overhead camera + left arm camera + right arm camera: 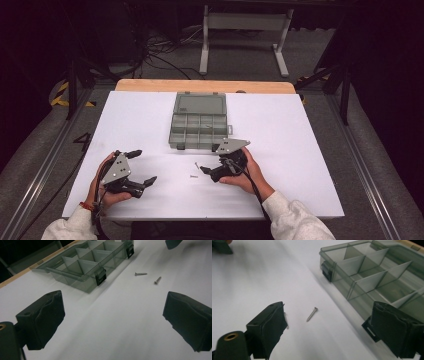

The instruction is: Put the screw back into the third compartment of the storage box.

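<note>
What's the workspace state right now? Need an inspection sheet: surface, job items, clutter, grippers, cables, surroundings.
Surface: white table top on a wooden board, bare apart from the job's things.
Job's things: grey compartment box, lid open and laid back, latches toward the person; contents too dim to tell. Two screws lie loose on the white in front of it.
Clutter: nothing seen.
Grippers: left gripper open, holding nothing, near the left front edge. Right gripper open, low over one screw, beside the box's front wall.
Cables: one trails from each gripper toward the person; more lie tangled on the floor behind the table.
Surroundings: dark room, grey floor, white frame legs behind.
</note>
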A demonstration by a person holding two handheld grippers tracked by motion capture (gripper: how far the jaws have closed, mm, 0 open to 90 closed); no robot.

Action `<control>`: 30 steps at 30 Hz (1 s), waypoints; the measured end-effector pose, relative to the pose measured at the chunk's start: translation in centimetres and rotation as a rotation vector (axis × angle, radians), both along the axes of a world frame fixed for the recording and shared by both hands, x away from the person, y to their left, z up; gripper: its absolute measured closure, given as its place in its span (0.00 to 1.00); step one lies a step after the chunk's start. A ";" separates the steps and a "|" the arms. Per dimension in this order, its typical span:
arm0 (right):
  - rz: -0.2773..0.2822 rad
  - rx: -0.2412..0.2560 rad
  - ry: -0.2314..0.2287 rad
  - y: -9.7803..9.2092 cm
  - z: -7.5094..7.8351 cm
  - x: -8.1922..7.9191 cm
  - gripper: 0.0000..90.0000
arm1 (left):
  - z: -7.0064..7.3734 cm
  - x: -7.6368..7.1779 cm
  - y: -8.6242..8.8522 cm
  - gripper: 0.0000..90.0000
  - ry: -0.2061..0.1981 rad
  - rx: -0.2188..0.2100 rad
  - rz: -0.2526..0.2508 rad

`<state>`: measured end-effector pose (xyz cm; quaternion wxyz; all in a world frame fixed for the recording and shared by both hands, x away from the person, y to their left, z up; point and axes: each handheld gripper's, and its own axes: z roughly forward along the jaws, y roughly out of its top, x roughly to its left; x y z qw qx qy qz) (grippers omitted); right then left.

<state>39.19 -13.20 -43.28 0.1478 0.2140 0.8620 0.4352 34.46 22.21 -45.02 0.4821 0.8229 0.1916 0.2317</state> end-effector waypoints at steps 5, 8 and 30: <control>0.019 -0.042 0.027 1.2 -0.9 0.3 0.29 | 0.0 0.0 -0.1 0.05 0.001 0.000 0.000; 0.028 -0.058 0.050 1.8 -1.3 0.6 0.36 | 0.0 0.0 -0.1 0.05 0.002 -0.001 -0.002; 0.041 -0.104 0.117 3.8 -2.6 1.9 0.98 | -0.1 0.0 -0.1 0.05 0.009 0.008 -0.008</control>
